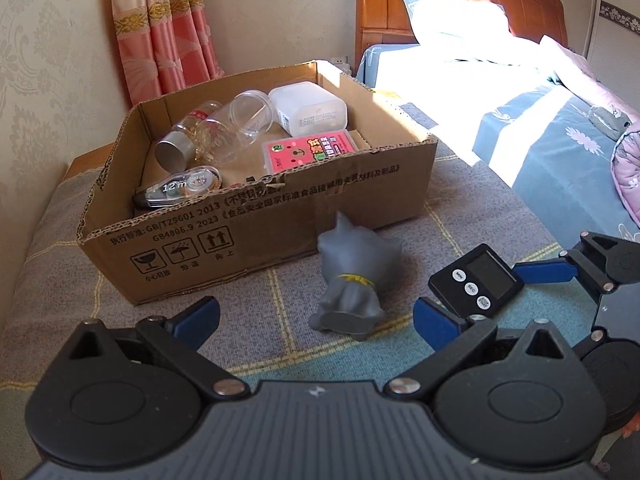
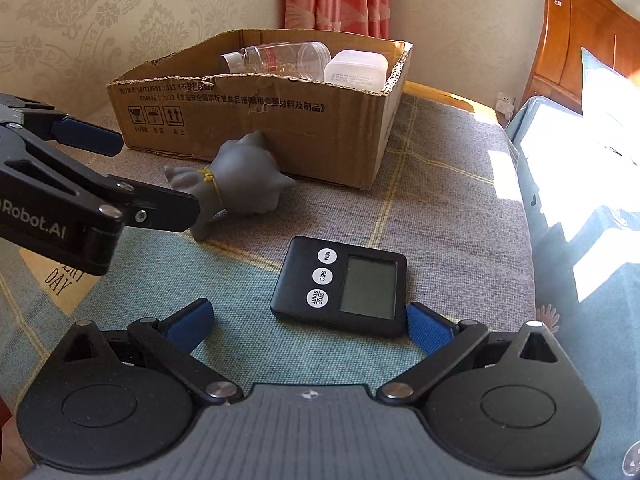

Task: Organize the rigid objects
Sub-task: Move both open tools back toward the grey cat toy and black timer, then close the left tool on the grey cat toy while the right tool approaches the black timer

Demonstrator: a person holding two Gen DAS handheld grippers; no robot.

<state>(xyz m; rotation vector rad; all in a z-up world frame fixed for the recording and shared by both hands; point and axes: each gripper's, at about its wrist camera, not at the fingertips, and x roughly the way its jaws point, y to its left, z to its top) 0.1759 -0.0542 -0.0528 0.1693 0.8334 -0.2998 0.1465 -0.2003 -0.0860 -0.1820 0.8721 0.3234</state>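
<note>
Left gripper (image 1: 316,316) held low over the plaid cloth (image 1: 256,296), jaws wide, empty, either side of the base of the toppled grey cat figurine (image 1: 352,276). Right gripper (image 2: 310,320) also spread wide; its right pad touches the black timer (image 2: 340,286). The cardboard box (image 1: 280,220) behind holds a correction tape (image 1: 180,190), clear jars (image 1: 224,128) and a white container (image 1: 308,108); the floor of the box is partly hidden by its front wall.

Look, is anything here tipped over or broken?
Yes. The gray cat toy lies toppled on its side on the blanket, against the cardboard box. The box's front rim is torn and ragged. A bottle inside lies on its side too.
</note>
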